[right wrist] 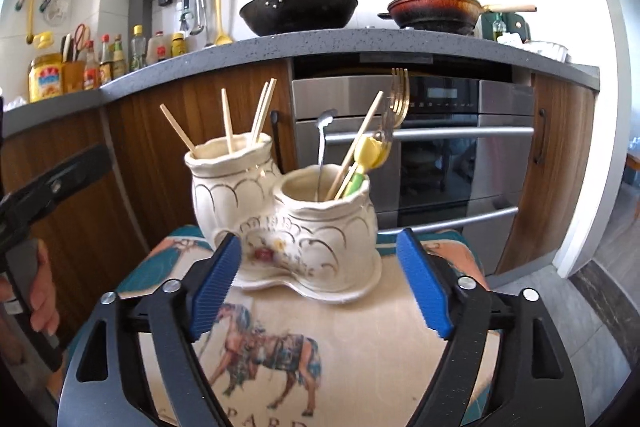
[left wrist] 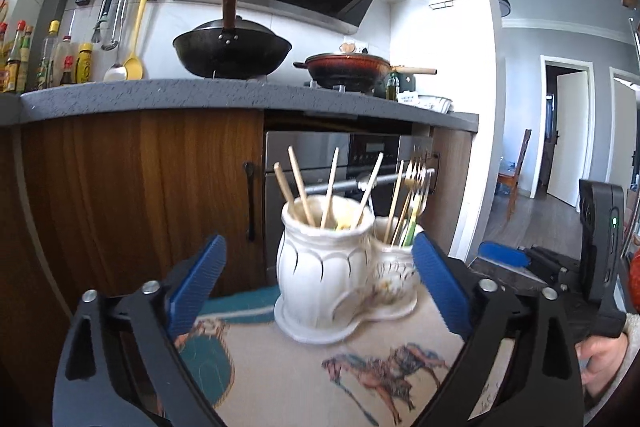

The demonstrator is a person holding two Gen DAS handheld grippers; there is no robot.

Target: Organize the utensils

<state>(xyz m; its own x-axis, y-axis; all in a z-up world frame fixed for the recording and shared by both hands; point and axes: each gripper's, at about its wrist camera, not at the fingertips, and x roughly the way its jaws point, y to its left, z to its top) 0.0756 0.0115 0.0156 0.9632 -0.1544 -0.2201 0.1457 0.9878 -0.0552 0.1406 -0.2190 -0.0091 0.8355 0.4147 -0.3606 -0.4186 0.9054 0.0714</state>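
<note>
A white ceramic holder with two joined pots (left wrist: 320, 267) (right wrist: 304, 227) stands on a small table under a horse-print cloth (left wrist: 320, 367) (right wrist: 320, 327). The taller pot holds several wooden chopsticks (left wrist: 298, 187) (right wrist: 228, 119). In the shorter pot are gold forks (left wrist: 416, 175) (right wrist: 400, 95), a spoon (right wrist: 322, 147), a chopstick and a yellow-and-green utensil (right wrist: 366, 155). My left gripper (left wrist: 319, 238) is open, its blue pads either side of the holder and short of it, with nothing held. My right gripper (right wrist: 319, 235) is open too, just in front of the shorter pot.
Behind the table run wooden cabinet doors (left wrist: 140, 187), a steel oven (right wrist: 440, 147) and a grey counter (left wrist: 200, 95). On the counter are a black wok (left wrist: 232, 51), a brown clay pot (left wrist: 348, 67) and sauce bottles (right wrist: 100, 63). A hand (right wrist: 40, 291) holds the left gripper's handle.
</note>
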